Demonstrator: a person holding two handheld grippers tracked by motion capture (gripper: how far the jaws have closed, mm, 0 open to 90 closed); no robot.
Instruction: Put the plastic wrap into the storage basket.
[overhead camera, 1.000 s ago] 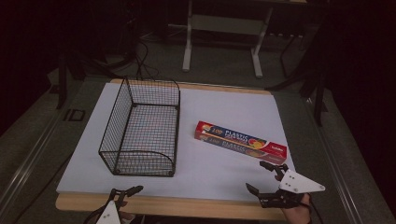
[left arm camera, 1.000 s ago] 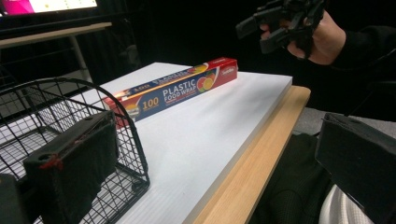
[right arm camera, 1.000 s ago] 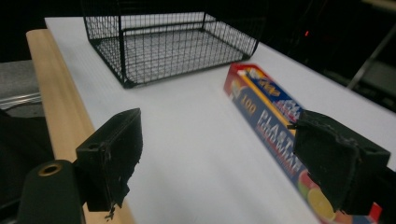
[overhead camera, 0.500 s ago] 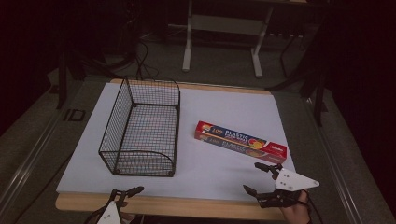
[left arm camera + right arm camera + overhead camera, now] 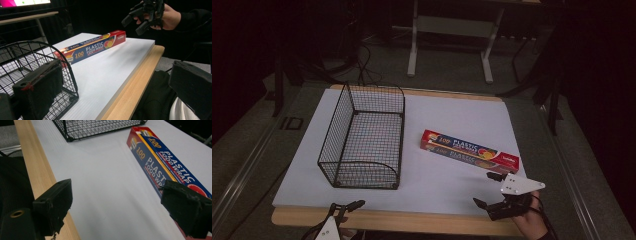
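A long red and blue box of plastic food wrap (image 5: 469, 151) lies flat at the right of the white board (image 5: 452, 117), angled toward the near right. A black wire basket (image 5: 364, 140) stands empty at the left. My right gripper (image 5: 484, 189) hovers open at the near right corner, just short of the box's near end. In the right gripper view the box (image 5: 160, 167) runs up past the right jaw, with bare board between the jaws of the right gripper (image 5: 120, 205). My left gripper (image 5: 347, 205) is open at the near edge, below the basket (image 5: 30, 65).
The board rests on a wooden table whose front edge (image 5: 412, 220) shows as a pale strip. Dark floor, cables and a metal table frame (image 5: 452, 30) lie beyond the far edge. In the left gripper view, the other hand with its gripper (image 5: 142, 15) hangs past the box (image 5: 92, 47).
My right gripper has drifted slightly back toward the near edge of the table and a little left. The left gripper, box and basket have not moved.
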